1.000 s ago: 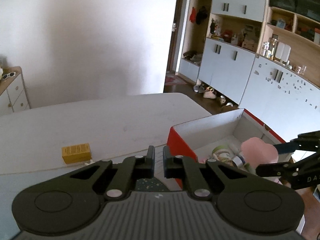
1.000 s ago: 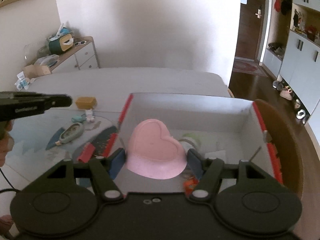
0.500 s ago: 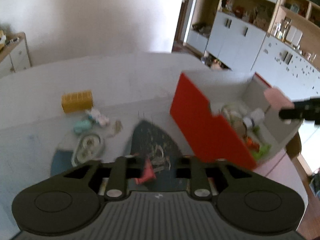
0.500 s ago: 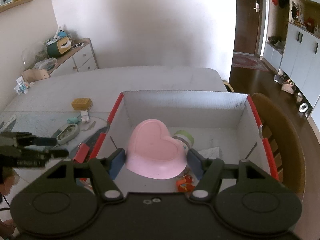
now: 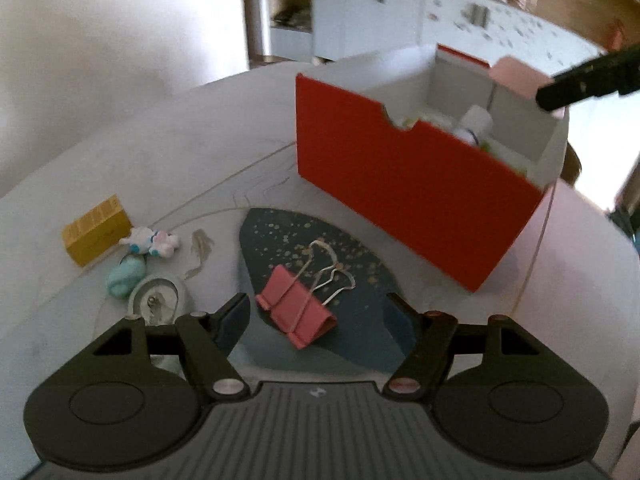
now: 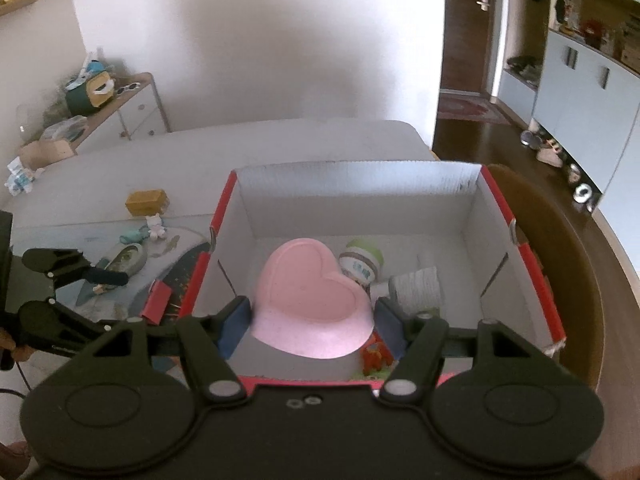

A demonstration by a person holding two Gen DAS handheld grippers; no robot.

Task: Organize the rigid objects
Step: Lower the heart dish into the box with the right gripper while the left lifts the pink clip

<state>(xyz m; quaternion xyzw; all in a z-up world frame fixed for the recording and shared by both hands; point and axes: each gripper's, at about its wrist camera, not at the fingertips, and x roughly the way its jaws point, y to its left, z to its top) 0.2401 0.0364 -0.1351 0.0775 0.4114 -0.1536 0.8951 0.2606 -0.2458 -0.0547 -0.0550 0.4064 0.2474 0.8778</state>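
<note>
Pink binder clip (image 5: 295, 311) lying on the desk (image 5: 168, 168), on a dark blue speckled patch, wire handles pointing far toward the red box (image 5: 404, 196). Sits between the spread fingers of the left tongs (image 5: 318, 314), nearer the left finger, touching neither; jaws of these tongs have just been opening and now stand released around the clip. Seen again from the right wrist as a small red-pink shape (image 6: 157, 303) just left of the box wall, with the left tongs (image 6: 108, 300) beside it. Further left on the desk: a yellow block (image 5: 96, 230), a small white figure (image 5: 154, 240), a mint-coloured piece (image 5: 125, 278) and a round greyish item (image 5: 156, 300), all well apart from the clip. Right tongs (image 6: 312, 320) clenched on a pink heart-shaped dish (image 6: 312, 300), pads pressing its two sides, held over the open red box (image 6: 528, 264). Inside the box, beyond and right of the dish: a green-lidded jar (image 6: 362, 262), a pale grey roll (image 6: 416, 286), a small orange thing (image 6: 374, 358) near the close wall. From the left wrist, a corner of the pink dish (image 5: 516, 76) showing at the far right rim of the box, under a dark finger of the right tongs (image 5: 592, 76).
</note>
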